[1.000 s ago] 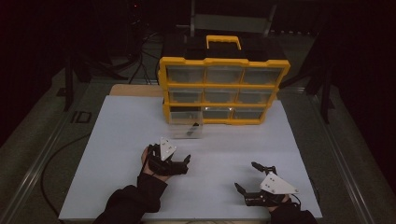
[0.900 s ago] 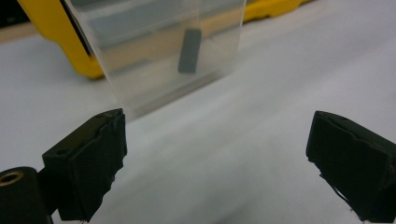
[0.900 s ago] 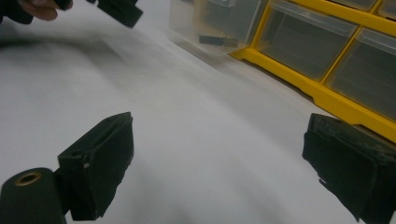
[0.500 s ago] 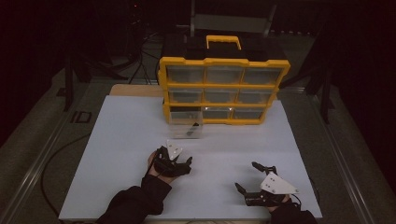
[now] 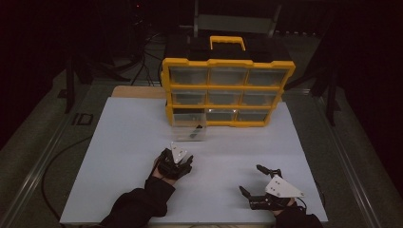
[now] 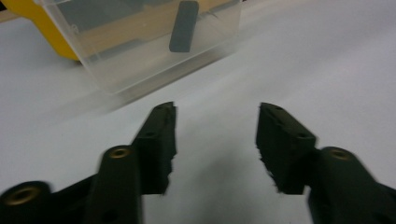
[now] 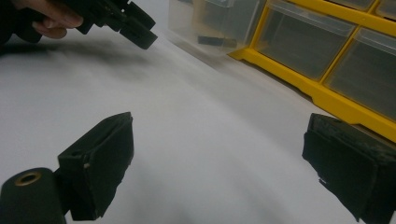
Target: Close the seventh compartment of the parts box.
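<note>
The white tabletop (image 5: 119,142) carries a yellow organizer (image 5: 228,90) at its far side, and one clear drawer (image 5: 189,129) stands pulled out in front of its bottom left corner, a small dark piece (image 6: 183,25) lying inside. My left gripper (image 5: 183,164) hovers near the drawer, pointing at it; its fingers (image 6: 159,140) have just been closing and stand half apart with nothing between them. My right gripper (image 5: 251,180) rests well apart at the near right, fingers (image 7: 100,163) spread wide and empty.
</note>
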{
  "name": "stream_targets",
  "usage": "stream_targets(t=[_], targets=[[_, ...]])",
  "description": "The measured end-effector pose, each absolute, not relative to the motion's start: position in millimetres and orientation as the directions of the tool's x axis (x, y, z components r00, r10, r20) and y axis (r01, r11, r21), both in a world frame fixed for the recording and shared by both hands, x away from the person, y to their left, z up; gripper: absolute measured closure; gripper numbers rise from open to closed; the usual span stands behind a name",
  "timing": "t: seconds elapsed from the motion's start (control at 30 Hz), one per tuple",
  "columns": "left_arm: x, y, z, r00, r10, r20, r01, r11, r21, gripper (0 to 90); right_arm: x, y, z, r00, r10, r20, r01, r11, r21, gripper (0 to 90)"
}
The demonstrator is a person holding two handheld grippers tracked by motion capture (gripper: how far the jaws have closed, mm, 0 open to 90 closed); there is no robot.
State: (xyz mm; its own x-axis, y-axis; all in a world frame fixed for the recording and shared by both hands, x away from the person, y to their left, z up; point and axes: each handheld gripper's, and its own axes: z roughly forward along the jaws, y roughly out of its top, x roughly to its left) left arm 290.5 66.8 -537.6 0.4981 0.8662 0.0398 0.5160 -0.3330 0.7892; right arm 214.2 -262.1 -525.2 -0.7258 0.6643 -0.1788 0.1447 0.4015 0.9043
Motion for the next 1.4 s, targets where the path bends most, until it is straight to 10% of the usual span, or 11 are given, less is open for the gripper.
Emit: stream_targets(t=[0.57, 1.4], targets=[[297, 66, -536, 0.517, 0.854, 0.056, 0.505, -0.358, 0.785, 75.0, 214, -262, -525, -0.727, 0.664, -0.175, 0.146, 0.399, 0.905, 8.9], [312, 65, -533, 0.442, 0.895, 0.065, 0.515, -0.312, 0.799, 89.0, 214, -262, -525, -0.727, 0.664, -0.177, 0.145, 0.399, 0.905, 8.9]])
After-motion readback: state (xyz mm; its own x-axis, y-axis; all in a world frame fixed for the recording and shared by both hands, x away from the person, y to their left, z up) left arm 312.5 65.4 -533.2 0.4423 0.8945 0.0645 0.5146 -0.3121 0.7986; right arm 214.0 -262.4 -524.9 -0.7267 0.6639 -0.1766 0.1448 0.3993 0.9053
